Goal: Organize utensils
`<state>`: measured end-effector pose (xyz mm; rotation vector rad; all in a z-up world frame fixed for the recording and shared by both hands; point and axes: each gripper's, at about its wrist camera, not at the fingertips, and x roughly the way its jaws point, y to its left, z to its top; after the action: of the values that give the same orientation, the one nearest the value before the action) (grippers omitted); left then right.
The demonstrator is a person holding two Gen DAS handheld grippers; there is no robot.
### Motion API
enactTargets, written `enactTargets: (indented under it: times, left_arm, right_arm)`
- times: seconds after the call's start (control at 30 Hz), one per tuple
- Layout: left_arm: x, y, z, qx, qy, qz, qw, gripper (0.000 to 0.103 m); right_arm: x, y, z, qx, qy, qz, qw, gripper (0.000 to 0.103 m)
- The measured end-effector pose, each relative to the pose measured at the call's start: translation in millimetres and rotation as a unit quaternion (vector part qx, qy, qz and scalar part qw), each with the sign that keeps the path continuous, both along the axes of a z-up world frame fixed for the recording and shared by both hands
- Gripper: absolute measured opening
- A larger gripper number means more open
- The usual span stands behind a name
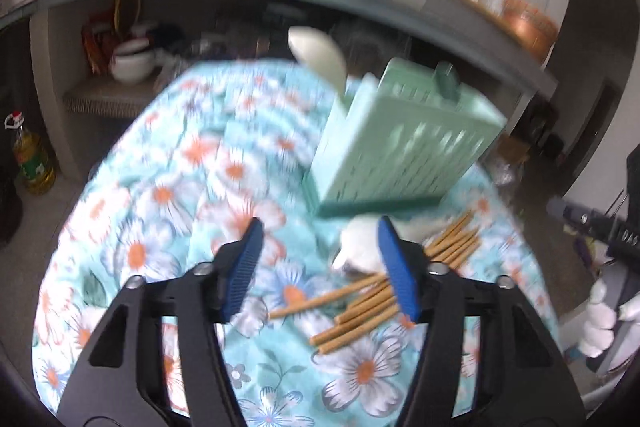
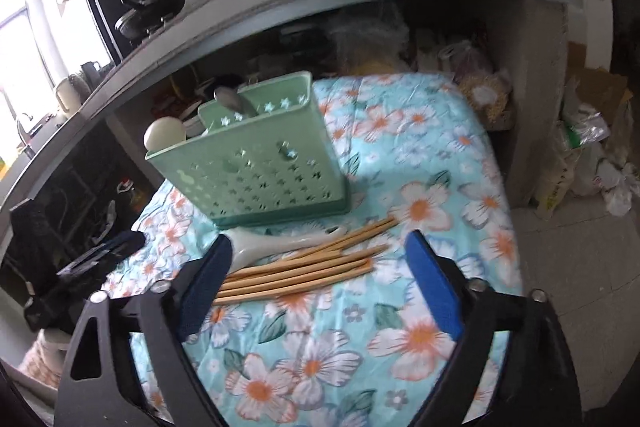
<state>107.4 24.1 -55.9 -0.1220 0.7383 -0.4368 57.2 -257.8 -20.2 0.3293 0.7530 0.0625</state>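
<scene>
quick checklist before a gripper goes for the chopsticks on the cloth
1. Right gripper open, nothing between its jaws: ok
2. Left gripper open, empty: ok
3. Chopsticks lying loose in a bundle on the flowered cloth: ok
4. White spoon clear of the chopsticks: not ok, it lies against them
5. Green holder upright behind them: ok
6. Free room inside the holder: cannot tell

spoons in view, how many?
3. One white spoon stands in the left end of the green caddy; a metal spoon stands in its rear slot; another white spoon lies on the cloth beside the chopsticks. More may be hidden inside.
</scene>
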Motion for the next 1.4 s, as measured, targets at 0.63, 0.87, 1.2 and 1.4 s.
enactTargets:
  times: [0.63,0.87,1.2,1.4]
  left_arm:
    - [18.0,-18.7,-58.0,0.052,0.091,-0.029,0.9941,0.024]
    - [12.4,-18.2,-56.3,0.060,0.090,-0.041,0.9933,0.024]
    - [10.4,-16.0,-54.2,0.051,0.094,-0.045,0.9933,0.024]
    - [11.0,-9.4,-45.1,0.028,0.089,-0.041,0.9948,0.024]
  right_arm:
    - [104.7,69.7,-63.1,-0.032,0.102,0.079,0.991,0.030]
    - [115.5,71.9,-69.2,-0.024,0.122,0.078,0.989,0.030]
    - [78.1,65.0,-68.0,-0.016,0.137,0.079,0.987,0.030]
    - [46.8,64.0,-70.3,-0.017,0.130,0.080,0.988,0.030]
